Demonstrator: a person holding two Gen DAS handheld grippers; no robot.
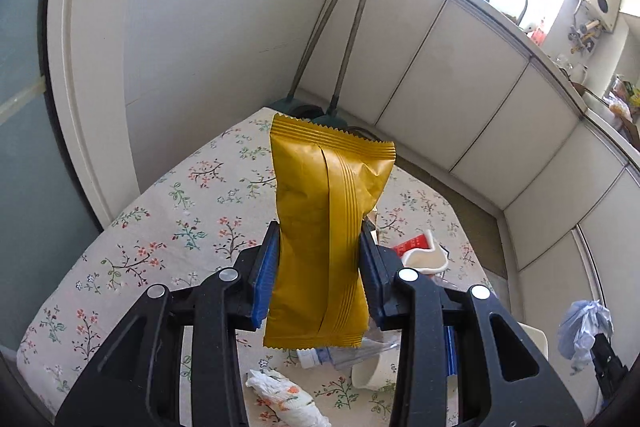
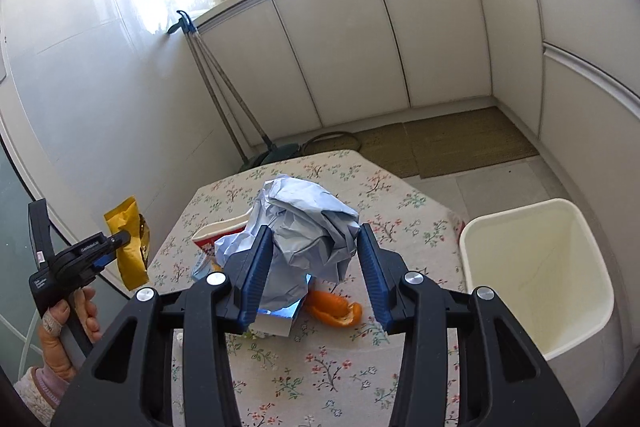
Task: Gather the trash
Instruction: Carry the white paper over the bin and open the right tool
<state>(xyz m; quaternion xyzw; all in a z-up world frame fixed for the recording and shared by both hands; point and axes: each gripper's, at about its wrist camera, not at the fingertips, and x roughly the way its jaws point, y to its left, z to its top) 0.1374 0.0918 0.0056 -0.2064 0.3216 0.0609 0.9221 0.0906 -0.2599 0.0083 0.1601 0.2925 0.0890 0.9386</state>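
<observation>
Left gripper (image 1: pixel 319 267) holds a yellow snack wrapper (image 1: pixel 324 223) upright above the table (image 1: pixel 132 259), blue-padded jaws pinched on its lower half. Wrapper is glossy mustard-gold, crimped zigzag seals top and bottom, one ribbed seam running down its back, creased at the waist where it is squeezed. From the right wrist view the same wrapper (image 2: pixel 129 242) hangs off the table's left edge, in the air.

Right gripper (image 2: pixel 316 267) jaws are closed on a crumpled pale-blue paper wad (image 2: pixel 304 239), lifted over the table's middle; the right pad seems only just to touch it.

Count on the table: one orange peel (image 2: pixel 335 309), one red-and-white carton (image 2: pixel 218 233), one crumpled printed tissue (image 1: pixel 286 397) near the near edge, one clear plastic bottle (image 1: pixel 344 353) lying flat, one small box (image 2: pixel 276 321) beneath the wad.

One white bin (image 2: pixel 540 279) stands on the floor just off the table's right edge, mouth open.

Table wears a cream cloth printed with small flowers. Kitchen room: white cabinets (image 2: pixel 360 39) along two walls, a woven mat (image 2: pixel 452 143) on the floor, two long-handled tools (image 2: pixel 224 95) leaning in the corner beyond the table's far edge.
</observation>
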